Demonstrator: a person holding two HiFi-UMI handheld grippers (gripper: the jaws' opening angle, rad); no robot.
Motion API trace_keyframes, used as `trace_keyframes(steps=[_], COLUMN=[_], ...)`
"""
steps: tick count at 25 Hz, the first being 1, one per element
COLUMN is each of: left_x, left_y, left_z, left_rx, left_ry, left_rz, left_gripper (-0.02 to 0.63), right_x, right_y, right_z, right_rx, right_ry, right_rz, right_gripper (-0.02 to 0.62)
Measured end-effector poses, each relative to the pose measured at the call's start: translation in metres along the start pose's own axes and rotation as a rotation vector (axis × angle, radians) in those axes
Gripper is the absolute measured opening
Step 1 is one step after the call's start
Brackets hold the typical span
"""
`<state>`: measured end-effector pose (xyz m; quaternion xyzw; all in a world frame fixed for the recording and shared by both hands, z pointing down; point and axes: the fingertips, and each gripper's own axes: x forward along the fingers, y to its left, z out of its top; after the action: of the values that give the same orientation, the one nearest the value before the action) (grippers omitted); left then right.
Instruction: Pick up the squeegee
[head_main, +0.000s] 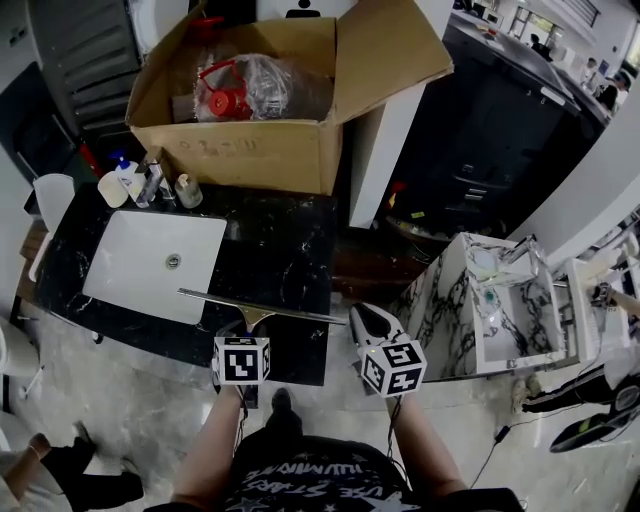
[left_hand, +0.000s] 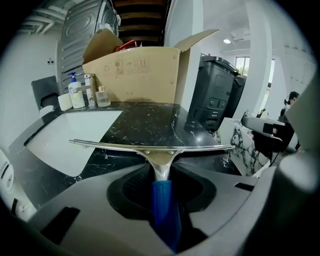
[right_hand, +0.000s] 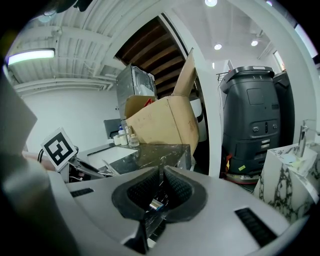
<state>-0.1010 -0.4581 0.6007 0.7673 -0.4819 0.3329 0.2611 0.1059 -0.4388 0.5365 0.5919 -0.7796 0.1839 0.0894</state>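
The squeegee (head_main: 262, 305) lies near the front edge of the black marble counter (head_main: 285, 245), its long metal blade (left_hand: 150, 146) crosswise and its blue handle (left_hand: 162, 210) pointing back at me. My left gripper (head_main: 246, 332) reaches down over that handle, and in the left gripper view the left gripper (left_hand: 161, 176) has its dark pads closed against both sides of it. My right gripper (head_main: 366, 320) hovers just off the counter's right corner. In the right gripper view the right gripper (right_hand: 161, 173) is shut, its pads meeting with nothing between them.
A white sink basin (head_main: 150, 262) is set in the counter's left half. Bottles (head_main: 150, 185) and an open cardboard box (head_main: 250, 150) stand behind it. A marble-patterned vanity (head_main: 480, 310) stands to the right, a black bin (left_hand: 217, 100) beyond the counter.
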Motion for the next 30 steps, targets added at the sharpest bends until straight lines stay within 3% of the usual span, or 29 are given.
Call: trace_keyframes(steps=[18, 24, 30], left_x=[-0.066, -0.11, -0.164], left_y=[0.007, -0.001, -0.015], left_z=[0.011, 0.006, -0.017], left_rx=[-0.046, -0.062, -0.101], left_ry=[-0.174, -0.259, -0.337], left_rz=[0.032, 0.061, 0.099], left_gripper=[0.137, 0.137, 0.137], right_x=[-0.042, -0.071, -0.114], right_y=[0.007, 0.009, 0.028], right_z=[0.037, 0.035, 0.016], right_rx=[-0.067, -0.071, -0.082], right_ry=[-0.093, -0.121, -0.127], right_rz=[0.031, 0.053, 0.137], right_gripper=[0.058, 0.058, 0.058])
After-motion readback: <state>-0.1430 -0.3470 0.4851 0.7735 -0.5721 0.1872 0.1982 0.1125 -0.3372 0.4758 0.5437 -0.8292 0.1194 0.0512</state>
